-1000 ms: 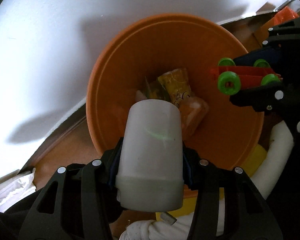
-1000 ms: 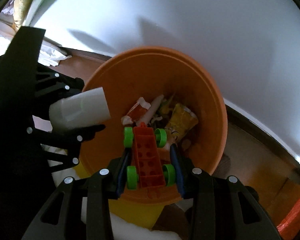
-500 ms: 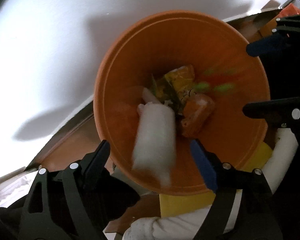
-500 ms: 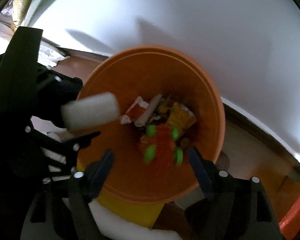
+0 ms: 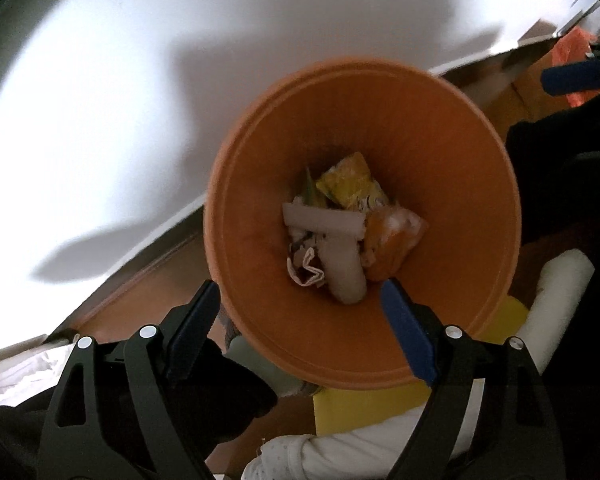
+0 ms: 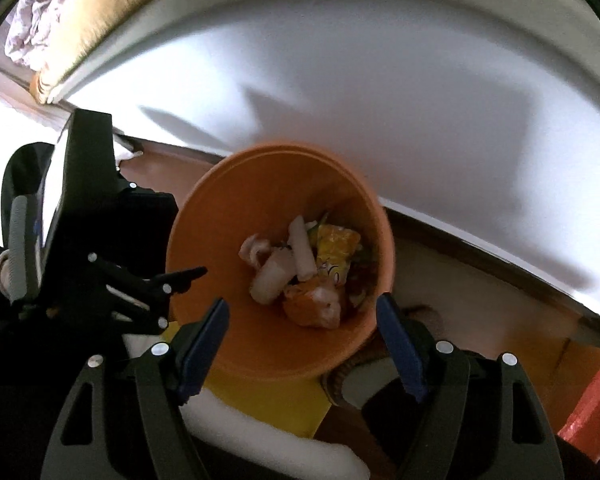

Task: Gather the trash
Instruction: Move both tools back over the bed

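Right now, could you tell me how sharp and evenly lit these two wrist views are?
Left wrist: orange bin rim smeared by motion blur, white wall bright with soft shadows, foreground dim. Right wrist: bin rim similarly soft, straight edges bowed by the fisheye, trash inside fairly legible.

Dim foreground, glaring white wall [image 5: 112, 92] with soft shadows, motion-blurred orange bin [image 5: 460, 184] rim, heavy fisheye bending at edges.

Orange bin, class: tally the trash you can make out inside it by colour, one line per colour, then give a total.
Inside the orange bin, as far as the pile shows:
White: 3 (cup, stick-like piece, crumpled paper)
Yellow: 1 (wrapper)
Orange: 1 (wrapper)
Total: 5; smaller scraps underneath cannot be counted.
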